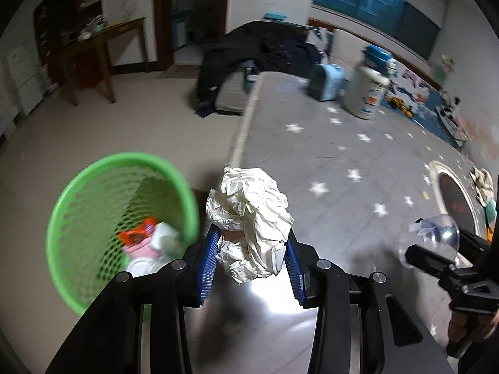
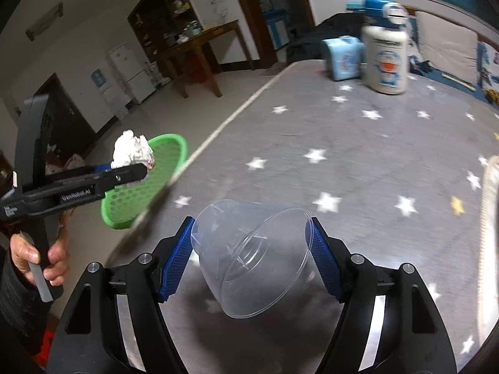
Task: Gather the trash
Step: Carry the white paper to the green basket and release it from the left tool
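Observation:
My left gripper [image 1: 251, 246] is shut on a crumpled white paper ball [image 1: 252, 218], held above the edge of the grey star-patterned mat [image 1: 343, 155]. Just left of it on the floor stands a green mesh basket [image 1: 93, 193] with wrappers and paper inside. In the right wrist view the same paper ball [image 2: 132, 151] hangs over the green basket [image 2: 149, 184] in the left gripper [image 2: 137, 171]. My right gripper [image 2: 251, 240] is shut on a clear plastic cup [image 2: 252, 255] lying sideways between its blue pads. That cup [image 1: 436, 233] shows at the right edge of the left wrist view.
A white and blue bottle [image 1: 369, 84] and a light blue container [image 1: 327, 82] stand at the mat's far end. Dark clothing [image 1: 259, 53] lies on a mattress beyond. A wooden table [image 2: 199, 56] and a white fridge [image 2: 131, 71] stand by the wall. A round plate [image 1: 452, 199] lies at right.

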Demonstrator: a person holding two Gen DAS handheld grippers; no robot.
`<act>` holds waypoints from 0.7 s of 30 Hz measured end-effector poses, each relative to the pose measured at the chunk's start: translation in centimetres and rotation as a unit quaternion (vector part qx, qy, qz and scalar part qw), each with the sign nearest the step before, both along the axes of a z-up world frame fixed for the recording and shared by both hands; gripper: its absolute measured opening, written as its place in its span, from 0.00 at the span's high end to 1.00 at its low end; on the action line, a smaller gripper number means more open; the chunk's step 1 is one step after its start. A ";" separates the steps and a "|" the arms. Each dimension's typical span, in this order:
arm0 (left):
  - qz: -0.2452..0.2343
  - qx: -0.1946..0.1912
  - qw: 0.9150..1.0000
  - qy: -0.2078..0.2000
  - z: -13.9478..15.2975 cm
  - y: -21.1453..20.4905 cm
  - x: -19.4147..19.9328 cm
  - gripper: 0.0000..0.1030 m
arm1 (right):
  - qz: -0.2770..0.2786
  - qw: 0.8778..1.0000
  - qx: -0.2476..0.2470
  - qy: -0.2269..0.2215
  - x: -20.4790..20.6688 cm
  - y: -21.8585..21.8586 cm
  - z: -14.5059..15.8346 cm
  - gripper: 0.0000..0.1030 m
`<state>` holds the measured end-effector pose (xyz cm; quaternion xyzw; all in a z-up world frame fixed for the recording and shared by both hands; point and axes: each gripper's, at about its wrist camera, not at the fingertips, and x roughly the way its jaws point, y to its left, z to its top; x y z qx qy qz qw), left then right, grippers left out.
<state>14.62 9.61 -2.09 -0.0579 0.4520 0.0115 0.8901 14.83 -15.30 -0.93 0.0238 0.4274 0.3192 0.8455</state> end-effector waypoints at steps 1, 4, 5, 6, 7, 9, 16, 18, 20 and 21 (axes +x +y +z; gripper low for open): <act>0.006 0.002 1.000 0.002 -0.1 0.8 -0.4 0.62 | 0.005 1.000 -0.001 -0.001 0.0 0.9 0.1 0.31; 0.032 0.004 0.999 0.008 -0.6 3.9 -1.3 0.62 | 0.018 1.000 0.001 -0.001 -0.2 3.1 0.2 0.31; 0.040 0.003 0.999 0.011 -0.8 5.0 -1.6 0.62 | 0.023 1.000 0.001 -0.002 -0.2 3.9 0.3 0.31; 0.050 0.004 0.999 0.014 -1.1 6.0 -1.9 0.62 | 0.026 1.000 0.001 -0.002 -0.3 4.4 0.3 0.31; 0.057 0.004 0.998 0.016 -1.3 6.9 -2.1 0.62 | 0.031 1.000 0.002 -0.002 -0.2 5.2 0.4 0.31; 0.071 -0.002 0.997 0.022 -1.9 8.8 -2.3 0.62 | 0.036 0.999 0.004 -0.003 -0.2 6.2 0.6 0.31; 0.103 -0.025 0.993 0.049 -4.5 12.6 -2.1 0.60 | 0.049 0.999 0.005 0.002 0.4 8.8 0.5 0.31; 0.108 -0.028 0.992 0.055 -5.0 13.2 -2.1 0.59 | 0.051 0.999 0.005 0.004 0.6 9.4 0.4 0.31; 0.114 -0.027 0.991 0.060 -5.6 13.8 -2.2 0.55 | 0.053 0.999 0.004 0.005 0.7 9.9 0.4 0.31; 0.117 -0.027 0.991 0.061 -5.7 14.1 -2.3 0.51 | 0.054 0.999 0.004 0.007 0.8 10.2 0.3 0.31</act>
